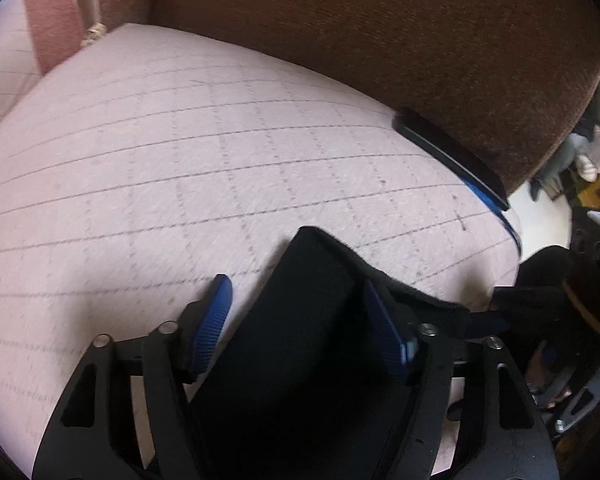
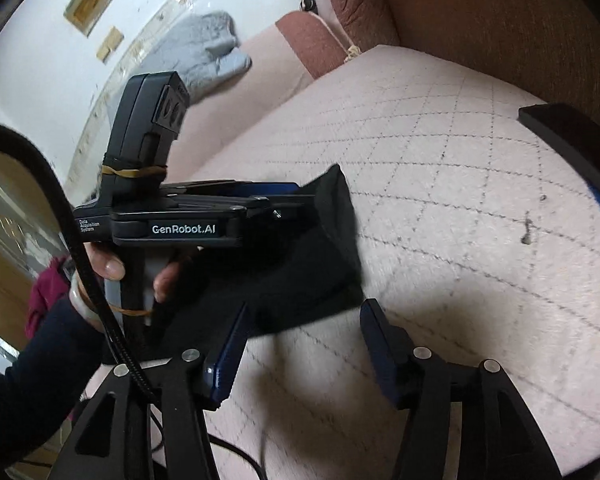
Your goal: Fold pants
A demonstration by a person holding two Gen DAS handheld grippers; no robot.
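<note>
Pale pink quilted cushion (image 1: 228,152) with a stitched diamond grid fills both views, backed by a brown upholstered sofa back (image 1: 380,28). On the cushion's near part lie the black fabric pants (image 2: 320,256), folded into a thick pad with one corner lifted.

Seen from the left wrist, the left gripper (image 1: 300,320) stands wide, and the pants' black fabric (image 1: 312,320) fills the gap between its blue ribbed pads; whether the pads press on the cloth I cannot tell.

Seen from the right wrist, the right gripper (image 2: 300,344) is partly open just short of the pants' near edge, with nothing between its jaws but bare cushion. Beside the pants, a hand (image 2: 112,272) in a dark sleeve holds the left gripper's handle. A dark flat object (image 1: 452,156) lies against the sofa back.
</note>
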